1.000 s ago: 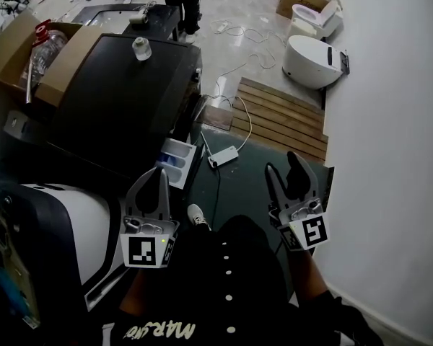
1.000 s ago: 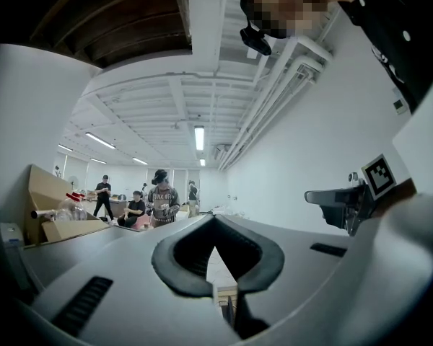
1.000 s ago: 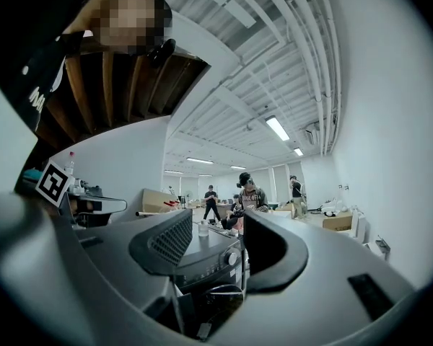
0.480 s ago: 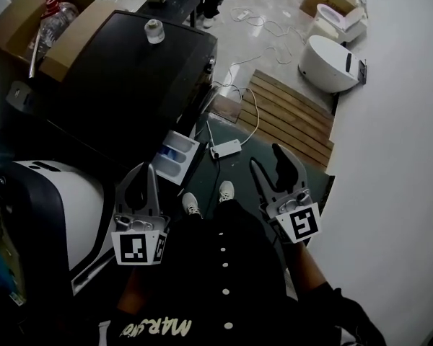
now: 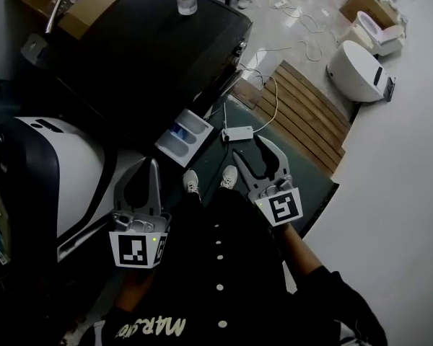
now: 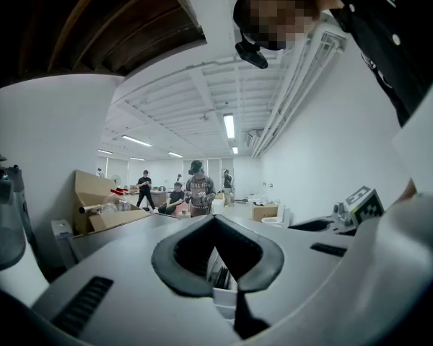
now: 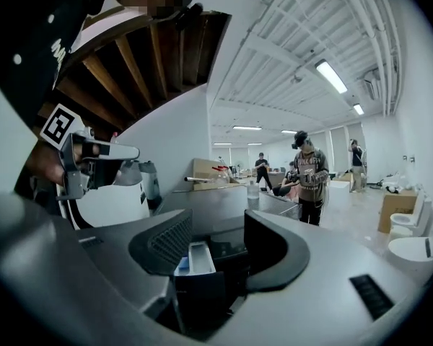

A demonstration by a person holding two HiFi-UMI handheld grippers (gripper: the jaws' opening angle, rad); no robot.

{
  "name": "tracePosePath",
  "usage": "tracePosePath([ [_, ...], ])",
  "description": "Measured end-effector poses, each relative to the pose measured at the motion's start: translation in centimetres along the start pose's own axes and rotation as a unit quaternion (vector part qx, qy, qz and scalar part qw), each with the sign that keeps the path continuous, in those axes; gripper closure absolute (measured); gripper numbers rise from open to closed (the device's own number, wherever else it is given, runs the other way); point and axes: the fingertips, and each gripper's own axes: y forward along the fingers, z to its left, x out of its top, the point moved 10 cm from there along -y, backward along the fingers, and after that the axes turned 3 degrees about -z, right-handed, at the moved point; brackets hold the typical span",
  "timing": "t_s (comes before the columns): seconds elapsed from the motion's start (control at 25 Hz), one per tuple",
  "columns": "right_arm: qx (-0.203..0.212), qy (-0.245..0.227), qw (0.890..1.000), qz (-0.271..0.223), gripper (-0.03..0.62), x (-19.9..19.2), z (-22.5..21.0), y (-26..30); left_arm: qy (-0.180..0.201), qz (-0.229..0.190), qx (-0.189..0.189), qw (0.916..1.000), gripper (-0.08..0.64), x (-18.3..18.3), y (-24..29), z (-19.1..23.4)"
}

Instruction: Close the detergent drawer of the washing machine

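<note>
Detergent drawer open, projecting from the washing machine front.

The detergent drawer [image 5: 183, 137] is a white, oblong tray divided into compartments, partly blue inside at one end. It stands pulled well out of the washing machine [image 5: 151, 56], level, with its open side up and its outer end hanging over the floor. The machine is a dark, box-shaped unit with a flat, glossy top. The drawer leaves it near one upper corner of the front.
</note>
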Motion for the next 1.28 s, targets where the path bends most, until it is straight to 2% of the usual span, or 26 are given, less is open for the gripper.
tracePosePath([
  [0.2,0.040,0.000,0.998,0.039,0.368,-3.8,0.9,2.2,-0.002,0.038,0.032,0.9988,0.552,-1.2,-1.2,-0.3],
  [0.52,0.095,-0.045,0.988,0.114,0.368,-9.3,2.4,4.1,-0.015,0.066,0.075,0.9949,0.552,-2.2,-3.4,-1.3],
  [0.6,0.099,-0.057,0.985,0.133,0.368,-10.7,2.7,4.6,-0.020,0.071,0.088,0.9934,0.552,-2.4,-3.7,-1.7],
  [0.88,0.119,-0.051,0.975,0.179,0.367,-14.0,3.5,5.9,-0.039,0.087,0.129,0.9871,0.552,-3.4,-5.2,-3.0],
  [1.2,0.107,-0.034,0.972,0.205,0.354,-14.9,3.4,6.6,-0.057,0.103,0.183,0.9760,0.552,-4.1,-7.1,-4.4],
  [1.28,0.107,-0.035,0.974,0.198,0.354,-15.3,3.7,6.7,-0.060,0.103,0.190,0.9745,0.552,-4.3,-7.4,-4.6],
])
